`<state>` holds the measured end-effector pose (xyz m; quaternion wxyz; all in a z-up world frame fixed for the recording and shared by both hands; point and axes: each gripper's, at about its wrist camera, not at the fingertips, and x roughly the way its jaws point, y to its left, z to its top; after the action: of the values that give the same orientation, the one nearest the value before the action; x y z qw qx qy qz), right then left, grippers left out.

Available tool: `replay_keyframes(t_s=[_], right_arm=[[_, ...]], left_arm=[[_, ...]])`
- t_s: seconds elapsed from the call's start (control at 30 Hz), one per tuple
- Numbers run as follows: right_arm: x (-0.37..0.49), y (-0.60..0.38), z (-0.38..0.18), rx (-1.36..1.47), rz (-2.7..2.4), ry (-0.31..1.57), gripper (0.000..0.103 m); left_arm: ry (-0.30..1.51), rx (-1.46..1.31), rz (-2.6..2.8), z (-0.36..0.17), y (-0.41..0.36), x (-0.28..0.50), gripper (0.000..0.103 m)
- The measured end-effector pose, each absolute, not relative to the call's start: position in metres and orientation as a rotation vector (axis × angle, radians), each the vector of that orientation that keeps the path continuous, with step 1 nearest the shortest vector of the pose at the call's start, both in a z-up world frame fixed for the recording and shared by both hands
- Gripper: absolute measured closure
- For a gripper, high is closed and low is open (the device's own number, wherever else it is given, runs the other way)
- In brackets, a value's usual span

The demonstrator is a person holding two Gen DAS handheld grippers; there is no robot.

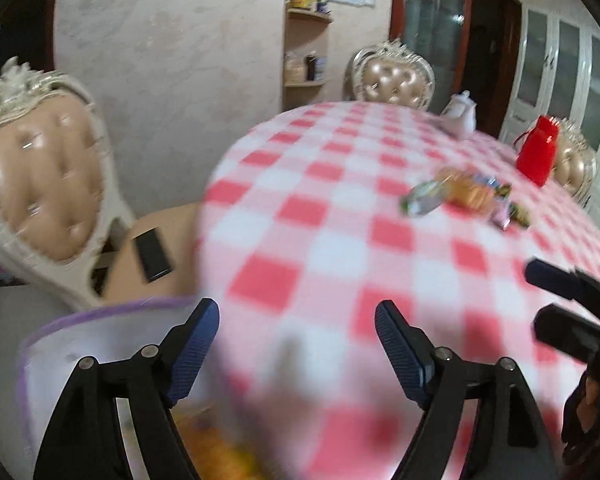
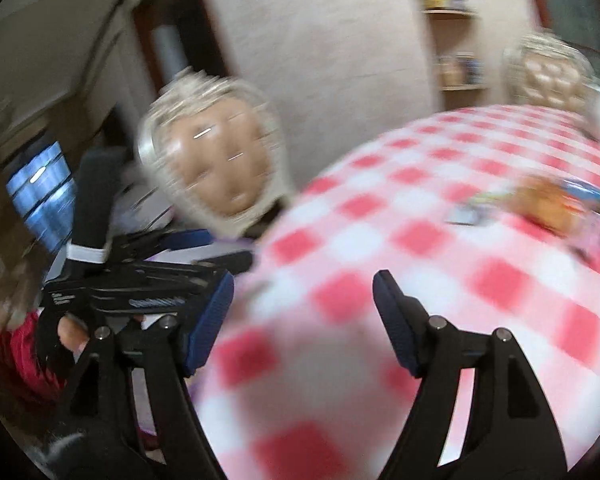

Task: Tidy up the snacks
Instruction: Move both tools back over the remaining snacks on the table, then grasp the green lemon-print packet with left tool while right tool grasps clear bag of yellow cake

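Observation:
A small pile of wrapped snacks (image 1: 468,196) lies on the far right of the round table with the red-and-white checked cloth (image 1: 320,208); the right wrist view shows the snacks (image 2: 548,204) blurred. My left gripper (image 1: 296,320) stands open over the table's near edge with nothing between its fingers. Below its left finger is a white container with a purple rim (image 1: 60,344), with blurred orange contents at the bottom of the view. My right gripper (image 2: 304,292) is open and empty above the cloth (image 2: 420,240). The right gripper (image 1: 544,300) enters the left wrist view at its right edge.
A white teapot (image 1: 462,114) and a red jug (image 1: 538,152) stand at the table's far side. Ornate padded chairs (image 1: 40,184) (image 1: 396,80) ring the table. The left gripper (image 2: 220,250), held by a gloved hand (image 2: 68,332), fills the left of the right wrist view.

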<state>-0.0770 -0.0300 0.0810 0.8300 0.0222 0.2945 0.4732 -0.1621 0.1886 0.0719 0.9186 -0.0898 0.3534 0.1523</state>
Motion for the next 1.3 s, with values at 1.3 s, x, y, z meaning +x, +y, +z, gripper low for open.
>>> replay_keyframes(t_s=[1.3], right_arm=[[0.096,-0.203,0.030,0.277,0.106,0.787,0.028]], left_arm=[[0.862,-0.325,0.151,0.013,0.106,0.087,0.019]])
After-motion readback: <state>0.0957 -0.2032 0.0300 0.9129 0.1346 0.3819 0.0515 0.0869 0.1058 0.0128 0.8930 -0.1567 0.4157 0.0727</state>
